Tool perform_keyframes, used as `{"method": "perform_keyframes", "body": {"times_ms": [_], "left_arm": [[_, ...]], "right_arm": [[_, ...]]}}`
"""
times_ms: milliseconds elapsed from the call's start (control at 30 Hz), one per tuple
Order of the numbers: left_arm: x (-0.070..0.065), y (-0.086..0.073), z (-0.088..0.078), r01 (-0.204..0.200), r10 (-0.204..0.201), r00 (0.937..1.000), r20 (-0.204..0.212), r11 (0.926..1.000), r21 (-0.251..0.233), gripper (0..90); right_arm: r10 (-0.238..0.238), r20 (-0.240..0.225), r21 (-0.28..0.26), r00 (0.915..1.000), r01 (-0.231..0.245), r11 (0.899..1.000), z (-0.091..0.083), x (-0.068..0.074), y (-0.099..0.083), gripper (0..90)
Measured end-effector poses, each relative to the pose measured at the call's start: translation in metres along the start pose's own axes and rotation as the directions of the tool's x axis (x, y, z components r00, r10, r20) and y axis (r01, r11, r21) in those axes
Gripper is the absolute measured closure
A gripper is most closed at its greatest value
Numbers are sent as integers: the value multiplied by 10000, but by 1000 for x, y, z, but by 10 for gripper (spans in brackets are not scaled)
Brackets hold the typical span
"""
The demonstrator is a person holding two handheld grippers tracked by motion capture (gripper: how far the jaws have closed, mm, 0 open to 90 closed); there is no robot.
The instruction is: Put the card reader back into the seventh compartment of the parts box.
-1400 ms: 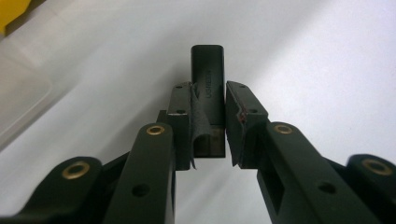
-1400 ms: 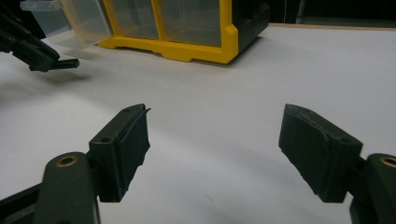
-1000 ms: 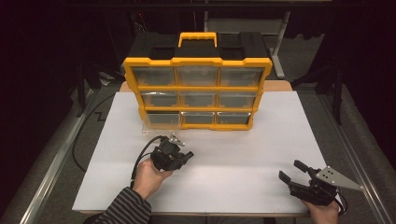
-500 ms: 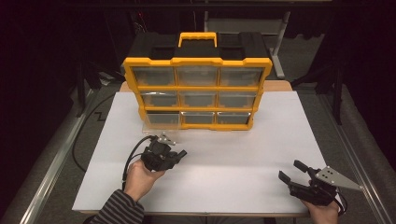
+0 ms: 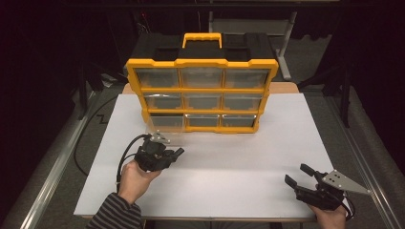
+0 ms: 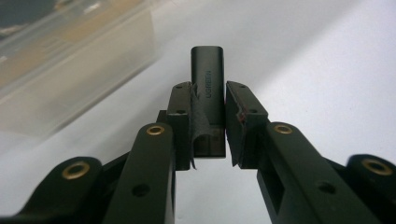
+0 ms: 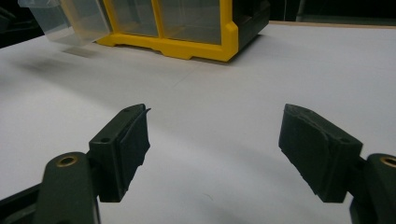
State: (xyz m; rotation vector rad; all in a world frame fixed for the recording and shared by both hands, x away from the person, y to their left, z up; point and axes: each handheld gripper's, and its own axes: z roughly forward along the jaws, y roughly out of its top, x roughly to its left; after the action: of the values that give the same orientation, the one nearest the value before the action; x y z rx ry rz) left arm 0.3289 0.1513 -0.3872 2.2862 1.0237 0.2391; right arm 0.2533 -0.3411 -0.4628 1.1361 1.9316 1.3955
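One word can be read: "UGREEN". It is printed in small grey letters on the side of a little dark adapter (image 6: 207, 100), in the middle of the left gripper view. The letters run up and down along the adapter, so they are seen turned on their side. No other words, numbers or signs can be read anywhere in the pictures.

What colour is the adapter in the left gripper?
Dark grey, almost black, with UGREEN lettering; the adapter shows best in the left gripper view.
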Motion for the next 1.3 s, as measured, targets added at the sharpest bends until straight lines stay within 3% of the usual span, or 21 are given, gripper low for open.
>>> {"method": "perform_keyframes", "body": {"times_ms": [600,1300], "left_arm": [[19,24,-21,441,-434,9990,125,9967,-681,734],[43,37,-17,1131,-1143,9934,-81,9894,-906,734]], "right_arm": [[-15,-9,23,10000,15,10000,0,0,0,248],[25,-32,74,10000,-25,10000,1,0,0,248]]}}
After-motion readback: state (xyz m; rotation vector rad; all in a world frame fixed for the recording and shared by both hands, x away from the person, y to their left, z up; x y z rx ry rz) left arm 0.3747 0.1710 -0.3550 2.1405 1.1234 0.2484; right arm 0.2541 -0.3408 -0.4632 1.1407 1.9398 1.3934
